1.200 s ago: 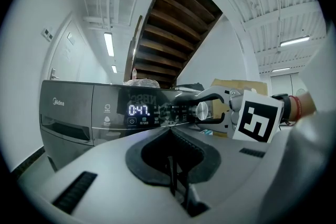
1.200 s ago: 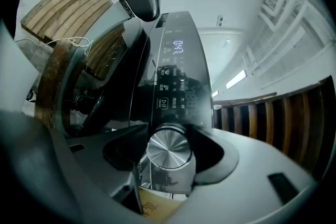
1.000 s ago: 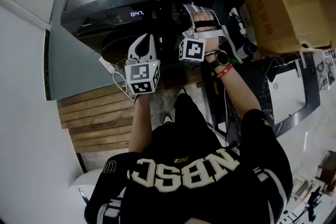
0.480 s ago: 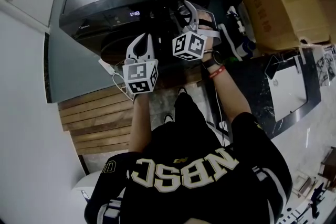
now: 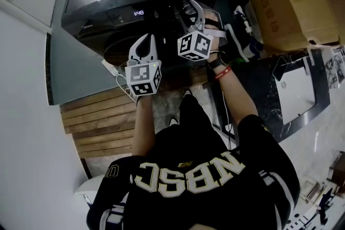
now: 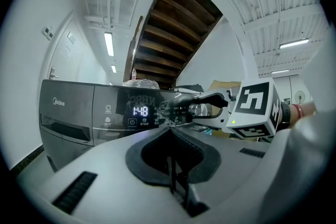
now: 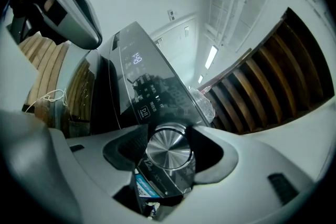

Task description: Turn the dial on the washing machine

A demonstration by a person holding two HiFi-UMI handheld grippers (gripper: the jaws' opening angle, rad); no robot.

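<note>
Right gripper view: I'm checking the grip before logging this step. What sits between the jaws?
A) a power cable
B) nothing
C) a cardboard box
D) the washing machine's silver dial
D: the round silver dial fills the gap of the right gripper, whose jaws close on its sides, in front of the washing machine panel.

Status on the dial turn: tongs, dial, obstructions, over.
Right tongs clamped on dial. Left tongs shut, empty, clear of the panel. Nothing blocking.

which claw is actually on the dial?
The right claw: its jaws clamp the silver dial. The left claw is shut on nothing, short of the control panel.
</note>
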